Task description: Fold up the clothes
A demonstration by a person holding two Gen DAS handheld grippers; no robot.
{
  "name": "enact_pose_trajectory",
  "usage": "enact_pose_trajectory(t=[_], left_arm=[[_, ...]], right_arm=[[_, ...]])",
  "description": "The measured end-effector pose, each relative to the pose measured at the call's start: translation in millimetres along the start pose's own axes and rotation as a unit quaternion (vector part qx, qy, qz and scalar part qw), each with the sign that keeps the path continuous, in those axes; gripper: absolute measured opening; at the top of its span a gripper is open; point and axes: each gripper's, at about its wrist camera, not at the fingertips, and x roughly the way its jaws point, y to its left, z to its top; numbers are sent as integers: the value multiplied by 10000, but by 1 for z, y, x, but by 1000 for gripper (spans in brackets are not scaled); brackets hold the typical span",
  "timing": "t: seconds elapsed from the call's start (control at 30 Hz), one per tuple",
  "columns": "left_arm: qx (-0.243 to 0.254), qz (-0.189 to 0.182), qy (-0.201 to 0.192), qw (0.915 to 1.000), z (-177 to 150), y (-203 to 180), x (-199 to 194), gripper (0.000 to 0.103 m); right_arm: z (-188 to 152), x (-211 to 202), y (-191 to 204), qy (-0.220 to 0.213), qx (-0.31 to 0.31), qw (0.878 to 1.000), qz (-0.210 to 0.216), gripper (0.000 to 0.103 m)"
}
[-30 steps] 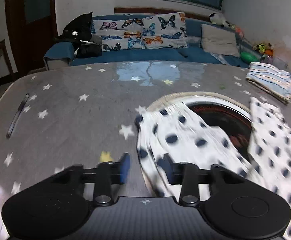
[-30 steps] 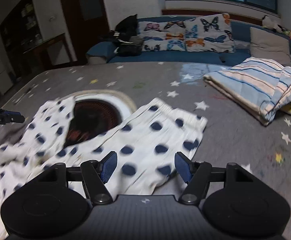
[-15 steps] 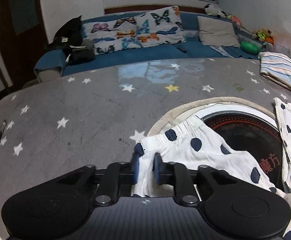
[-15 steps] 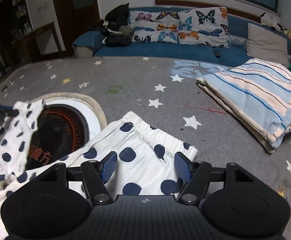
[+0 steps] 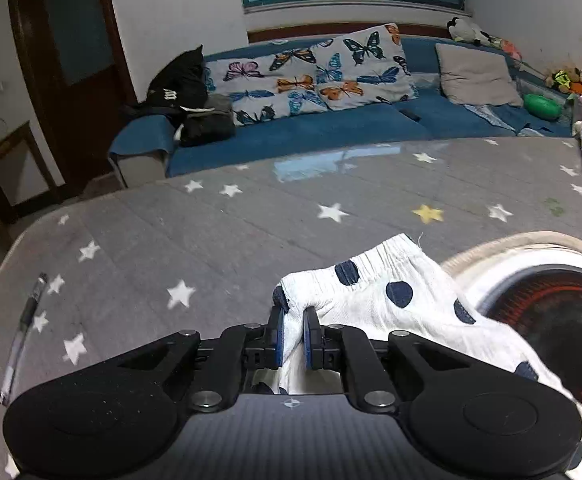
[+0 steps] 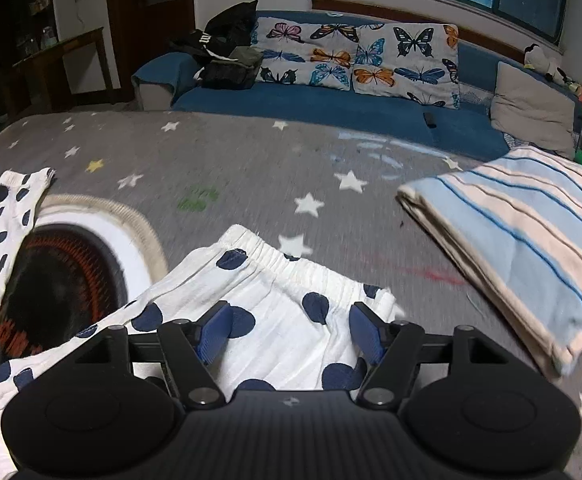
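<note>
White garment with navy polka dots (image 6: 275, 320), thin crinkly fabric, gathered elastic band along its far edge; spread loosely over the middle of the desk (image 6: 251, 176), partly draped across a round heater (image 6: 63, 280) with a white rim and a dark, orange-glowing centre set into the desk. One end lies in front of the right gripper (image 6: 291, 330), the other runs off toward the desk's left side, where a banded corner shows. Left gripper (image 5: 293, 334): jaws narrow, pinching a bunched corner of the garment (image 5: 371, 300) by its elastic edge; cloth slightly blurred. Right gripper: jaws wide apart, nothing between them, just above the dotted cloth near the band. Desk covered in grey cloth with white and yellow stars. Folded blue-striped blanket (image 6: 523, 248) at the desk's right edge. Pen (image 5: 23, 332) by the left edge. Beyond the far edge, blue sofa (image 6: 331, 100) with butterfly pillows (image 6: 355, 56).
</note>
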Motion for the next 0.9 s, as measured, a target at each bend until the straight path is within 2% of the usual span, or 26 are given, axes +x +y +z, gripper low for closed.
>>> enact_pose_trajectory(t=[0.13, 0.3, 0.37, 0.5, 0.53, 0.73, 0.9], left_arm=[[-149, 147, 11, 9998, 5, 6, 9, 11], [-310, 109, 57, 9994, 8, 12, 1, 20], [-304, 81, 26, 9995, 7, 11, -9, 28], [-291, 25, -37, 9996, 3, 9, -31, 37], [-264, -4, -56, 9996, 2, 5, -38, 43], [88, -388, -111, 9991, -23, -30, -89, 50], [279, -780, -68, 9965, -55, -56, -129, 50]], right_arm=[[10, 10, -3, -53, -19, 10000, -19, 67], [14, -2, -1, -127, -151, 9998, -34, 67], [15, -13, 0, -146, -232, 9996, -69, 67], [11, -38, 4, -122, -342, 9993, -24, 67], [8, -45, 6, -120, -379, 9992, -7, 67], [-14, -83, 29, -106, -645, 9976, 213, 67], [-45, -113, 60, -41, -952, 9940, 528, 67]])
